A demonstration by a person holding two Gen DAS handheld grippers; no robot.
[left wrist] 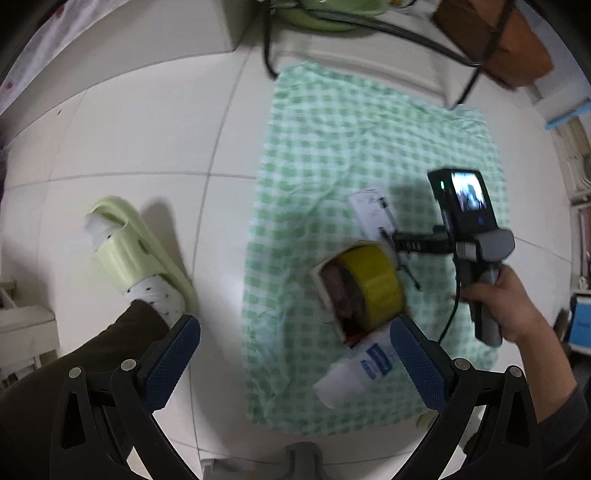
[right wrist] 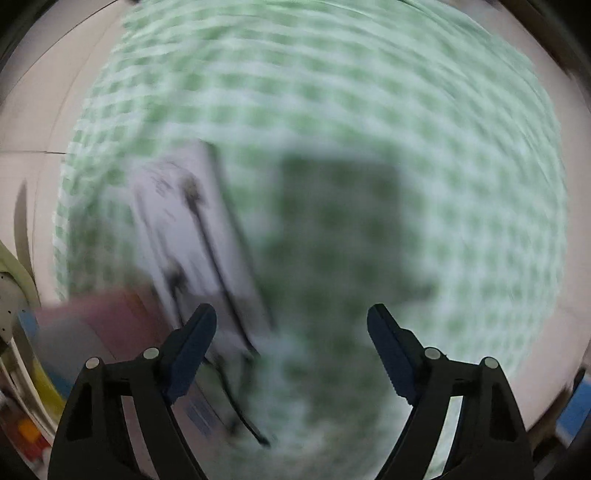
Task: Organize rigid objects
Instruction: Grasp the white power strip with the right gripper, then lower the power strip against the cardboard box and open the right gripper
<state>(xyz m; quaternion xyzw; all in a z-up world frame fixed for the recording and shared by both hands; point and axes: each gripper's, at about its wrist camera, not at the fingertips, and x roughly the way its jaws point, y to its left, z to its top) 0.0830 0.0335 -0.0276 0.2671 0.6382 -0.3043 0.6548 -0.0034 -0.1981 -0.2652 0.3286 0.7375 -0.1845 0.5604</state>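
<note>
A green checked cloth (left wrist: 332, 147) lies on the white tile floor. On it a yellow tape roll (left wrist: 376, 284) rests on a flat box with a reddish picture (left wrist: 336, 295). Beside them are a white tube with a blue label (left wrist: 354, 373) and a white card with a black pen (left wrist: 371, 210). My left gripper (left wrist: 295, 354) hangs open above the cloth's left edge, with nothing between its pads. A hand (left wrist: 517, 310) holds the other gripper tool over the card. In the blurred right wrist view my right gripper (right wrist: 291, 343) is open above the cloth (right wrist: 406, 129), with the white card and pens (right wrist: 184, 240) at its left.
A foot in a pale green slipper (left wrist: 140, 254) stands on the tiles left of the cloth. A green basin (left wrist: 325, 14), black cables (left wrist: 406, 33) and a brown bag (left wrist: 495, 44) sit beyond the cloth's far edge. A blue box (left wrist: 581, 325) is at the right.
</note>
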